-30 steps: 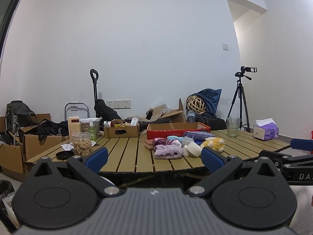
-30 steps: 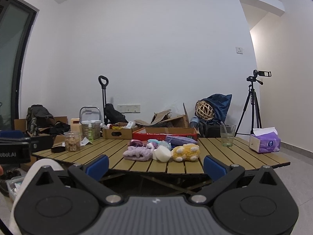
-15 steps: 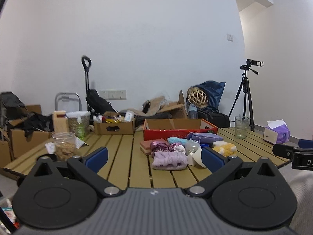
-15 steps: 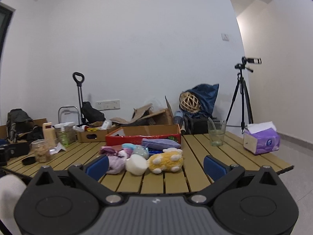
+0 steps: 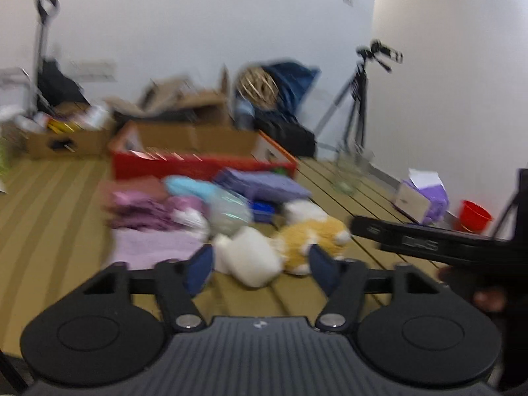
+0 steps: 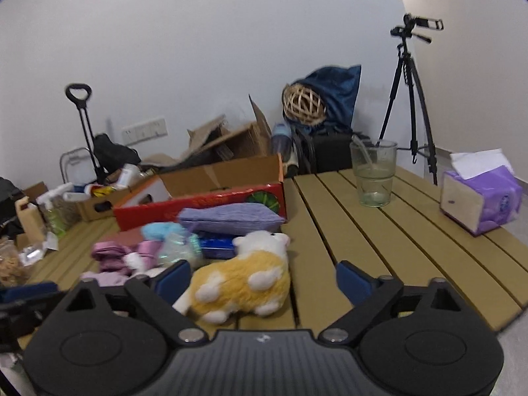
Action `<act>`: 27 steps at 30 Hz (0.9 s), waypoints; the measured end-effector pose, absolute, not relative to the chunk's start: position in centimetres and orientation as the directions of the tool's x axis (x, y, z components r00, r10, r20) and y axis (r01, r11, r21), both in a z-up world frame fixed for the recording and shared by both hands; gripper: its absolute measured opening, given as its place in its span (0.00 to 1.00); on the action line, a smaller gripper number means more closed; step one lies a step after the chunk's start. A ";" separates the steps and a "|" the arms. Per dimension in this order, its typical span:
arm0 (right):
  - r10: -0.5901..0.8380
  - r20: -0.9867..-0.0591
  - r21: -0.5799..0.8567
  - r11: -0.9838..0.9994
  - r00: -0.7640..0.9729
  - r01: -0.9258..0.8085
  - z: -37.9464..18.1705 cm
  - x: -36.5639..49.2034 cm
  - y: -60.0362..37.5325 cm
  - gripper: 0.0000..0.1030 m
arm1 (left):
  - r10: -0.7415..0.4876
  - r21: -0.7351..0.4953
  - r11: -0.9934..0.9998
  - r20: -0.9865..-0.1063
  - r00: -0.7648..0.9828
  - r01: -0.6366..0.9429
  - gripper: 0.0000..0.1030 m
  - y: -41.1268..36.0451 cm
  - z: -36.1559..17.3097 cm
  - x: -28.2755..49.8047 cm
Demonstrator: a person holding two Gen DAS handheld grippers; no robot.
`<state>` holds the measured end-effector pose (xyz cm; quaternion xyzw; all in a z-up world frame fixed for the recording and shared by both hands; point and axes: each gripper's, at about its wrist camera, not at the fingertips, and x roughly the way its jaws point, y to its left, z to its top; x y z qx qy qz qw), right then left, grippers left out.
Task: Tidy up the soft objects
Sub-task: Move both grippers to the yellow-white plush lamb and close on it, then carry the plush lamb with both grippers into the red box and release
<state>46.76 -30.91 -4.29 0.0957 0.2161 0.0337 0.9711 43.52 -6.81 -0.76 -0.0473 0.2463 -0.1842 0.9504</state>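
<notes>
Both grippers hang spread and empty over the slatted table: the left gripper, in a blurred view, seems to frame a white plush, with the purple cloth just left. The right gripper has the yellow plush toy between its fingers, nearer the left one. Bare slats run rightward to the table edge, past a glass and tissue pack.
</notes>
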 end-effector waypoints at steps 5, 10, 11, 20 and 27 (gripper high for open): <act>0.174 -0.462 0.274 0.961 0.870 -0.047 -6.7 52.3 -31.8 0.70 | -0.458 -0.248 0.889 -0.516 0.724 0.385 0.32 -10.1 -2.4 48.9; 0.301 -0.455 0.418 0.903 0.838 -0.098 -8.8 54.0 -33.4 0.48 | -0.475 -0.261 0.879 -0.551 0.686 0.399 0.28 -12.4 -3.5 52.5; 0.309 -0.450 0.437 0.894 0.838 -0.095 -8.9 54.1 -33.9 0.45 | -0.474 -0.258 0.879 -0.557 0.682 0.401 0.30 -12.6 -3.6 53.0; 0.267 -0.408 0.523 0.852 0.873 -0.016 -10.0 55.2 -37.7 0.43 | -0.501 -0.258 0.862 -0.575 0.647 0.437 0.51 -15.6 -3.7 56.4; 0.284 -0.396 0.594 0.804 0.873 0.008 -10.6 55.4 -39.2 0.40 | -0.540 -0.330 0.841 -0.565 0.624 0.428 0.44 -16.2 -3.3 57.7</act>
